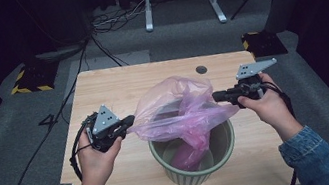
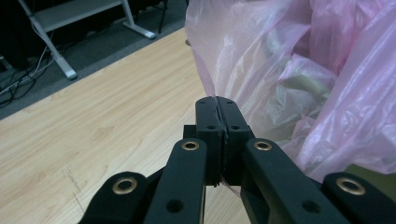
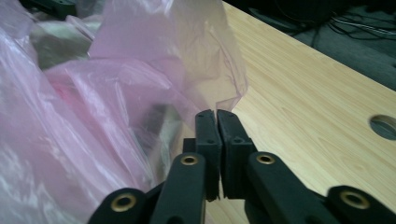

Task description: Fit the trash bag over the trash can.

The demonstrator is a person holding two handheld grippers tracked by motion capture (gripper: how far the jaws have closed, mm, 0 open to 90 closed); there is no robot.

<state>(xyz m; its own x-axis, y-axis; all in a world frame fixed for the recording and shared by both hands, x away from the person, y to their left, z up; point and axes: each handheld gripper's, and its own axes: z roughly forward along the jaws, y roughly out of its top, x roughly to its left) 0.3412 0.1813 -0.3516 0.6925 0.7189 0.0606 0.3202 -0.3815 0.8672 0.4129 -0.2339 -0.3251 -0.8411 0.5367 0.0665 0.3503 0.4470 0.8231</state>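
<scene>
Left tongs (image 2: 217, 100) and right tongs (image 3: 215, 113), jaws pressed together, each pinch an edge of a thin, crinkled pink plastic bag (image 1: 180, 110) at the centre of the high view, its film stretched between them above a ribbed, round green bin (image 1: 195, 168). The bag's lower part sags into the bin, where the folds hide the bottom. The bin stands on a pale wood-grain bench (image 1: 115, 85), whose near edge is cut off by denim sleeves.
</scene>
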